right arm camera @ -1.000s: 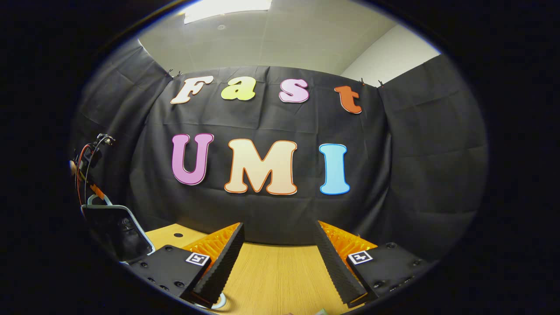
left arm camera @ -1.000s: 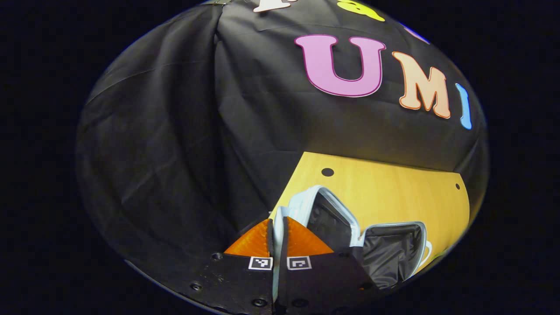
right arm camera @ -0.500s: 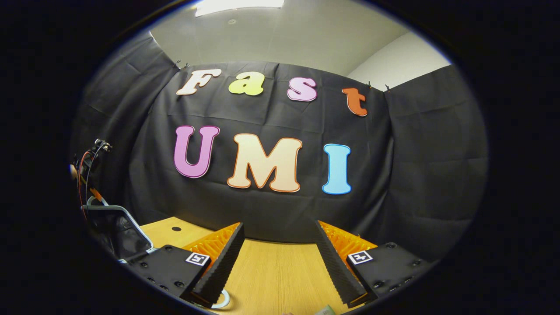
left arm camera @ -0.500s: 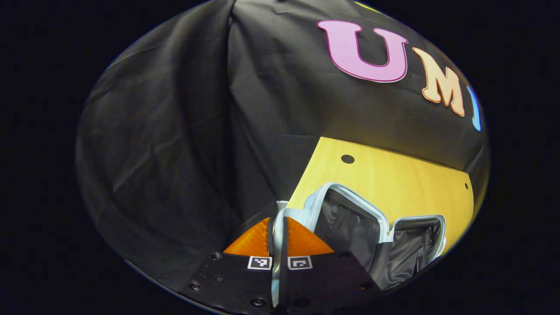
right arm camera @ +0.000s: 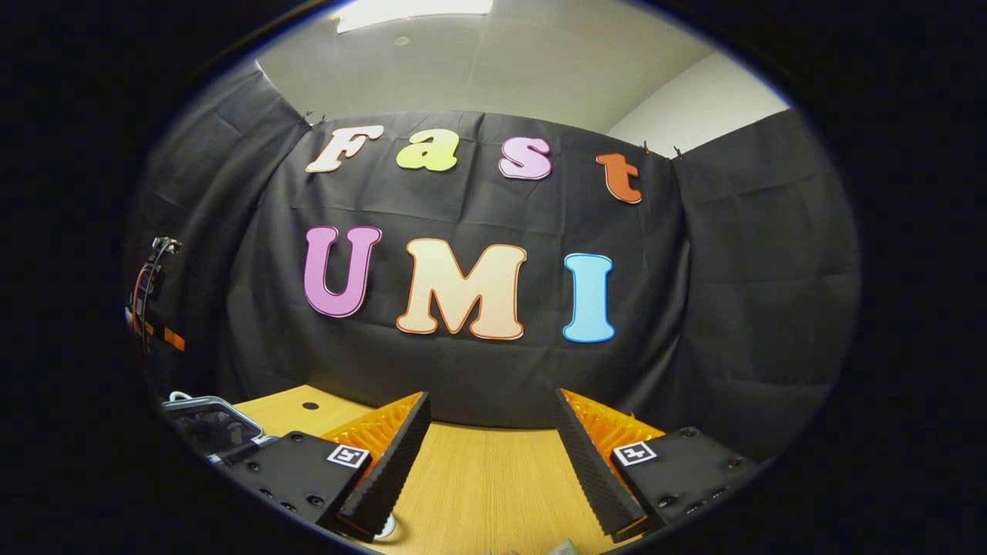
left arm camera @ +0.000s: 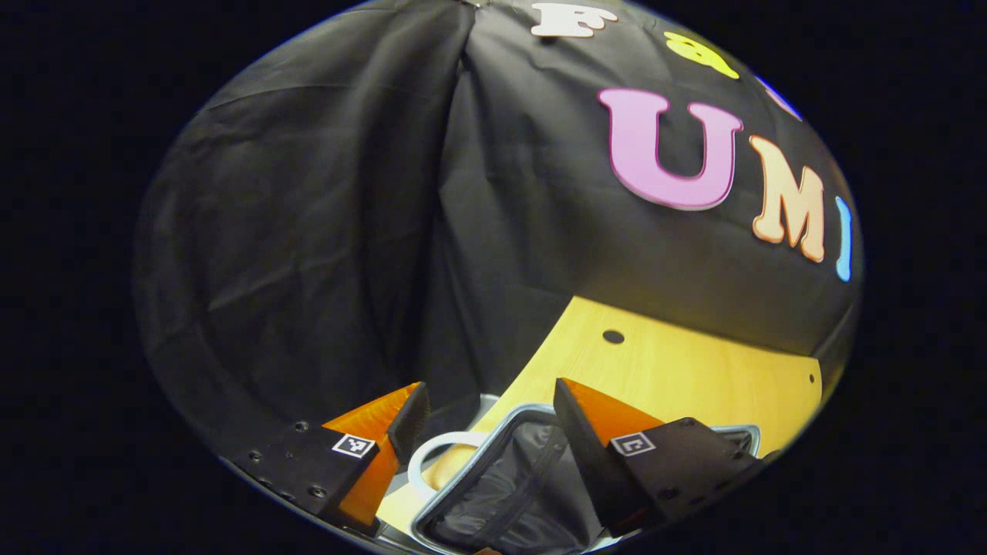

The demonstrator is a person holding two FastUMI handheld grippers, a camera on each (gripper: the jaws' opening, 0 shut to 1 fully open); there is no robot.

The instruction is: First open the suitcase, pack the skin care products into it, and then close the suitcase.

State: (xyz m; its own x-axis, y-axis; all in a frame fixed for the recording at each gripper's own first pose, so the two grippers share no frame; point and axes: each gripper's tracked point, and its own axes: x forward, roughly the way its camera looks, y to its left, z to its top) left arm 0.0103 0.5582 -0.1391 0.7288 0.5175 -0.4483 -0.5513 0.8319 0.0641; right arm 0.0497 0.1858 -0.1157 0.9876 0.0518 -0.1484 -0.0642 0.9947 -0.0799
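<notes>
While the pale-rimmed, dark-lined suitcase (left arm camera: pixel 501 493) lies open on the wooden bench (left arm camera: pixel 678 370), opening looks done; left tool (left arm camera: pixel 486 420) spread above its lid, right tool (right arm camera: pixel 490 424) spread beside it, empty; packing and closing remain

The opened suitcase (left arm camera: pixel 501 493) is laid on the table (left arm camera: pixel 694 378) near its left edge, before the hole (left arm camera: pixel 613 337) by the far edge, and is seen at the table's (right arm camera: pixel 478 478) left in the right gripper view.
</notes>
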